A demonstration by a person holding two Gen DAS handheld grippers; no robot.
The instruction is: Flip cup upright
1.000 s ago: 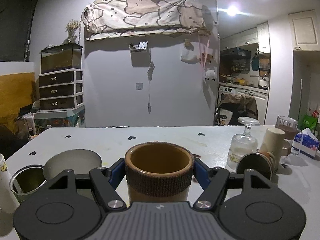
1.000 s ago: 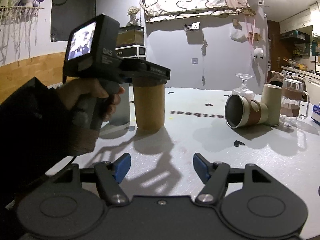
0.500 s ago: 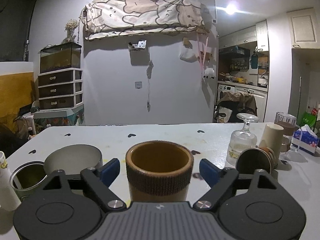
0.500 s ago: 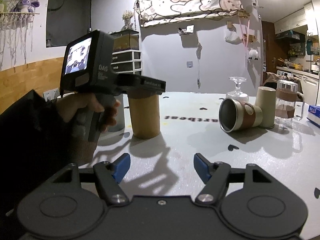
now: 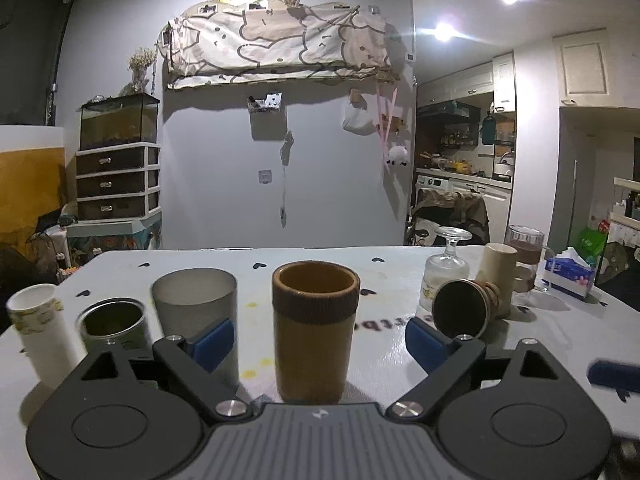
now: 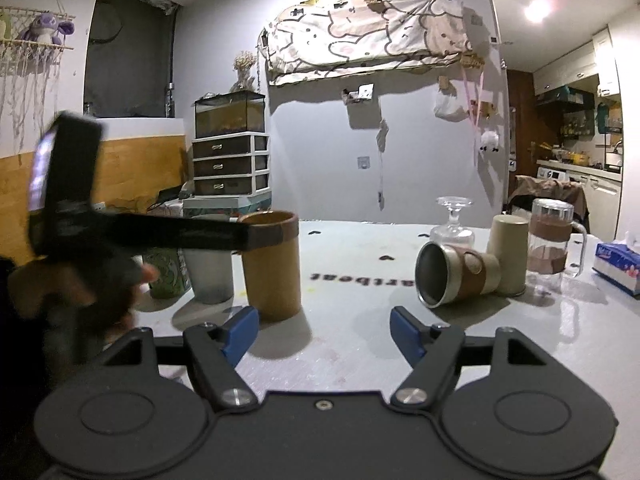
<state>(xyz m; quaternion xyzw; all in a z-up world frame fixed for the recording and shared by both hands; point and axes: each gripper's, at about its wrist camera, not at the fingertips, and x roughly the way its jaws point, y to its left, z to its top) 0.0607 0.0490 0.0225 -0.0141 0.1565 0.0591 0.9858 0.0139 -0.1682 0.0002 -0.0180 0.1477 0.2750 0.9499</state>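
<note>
A tan cup with a dark brown ribbed rim [image 5: 315,330] stands upright on the white table [image 5: 384,360]. My left gripper [image 5: 316,344] is open, its blue pads on either side of the cup and apart from it. The cup also shows in the right wrist view [image 6: 272,264], with the hand-held left gripper body [image 6: 120,232] beside its rim, blurred. A metal cup with a brown sleeve [image 6: 456,279] lies on its side, mouth toward me; it also shows in the left wrist view [image 5: 464,308]. My right gripper [image 6: 323,334] is open and empty, low over the table.
Left of the tan cup stand a grey cup [image 5: 195,300], a metal tin [image 5: 112,326] and a white paper cup [image 5: 40,332]. At the right are an upside-down wine glass [image 6: 452,224], a cream cup [image 6: 508,254], a glass pitcher [image 6: 554,240] and a tissue box [image 6: 618,266].
My left gripper has let go of the tan cup, opened wide and drawn back from it. The cup stays upright. The right gripper has shifted its view toward the lying metal cup.
</note>
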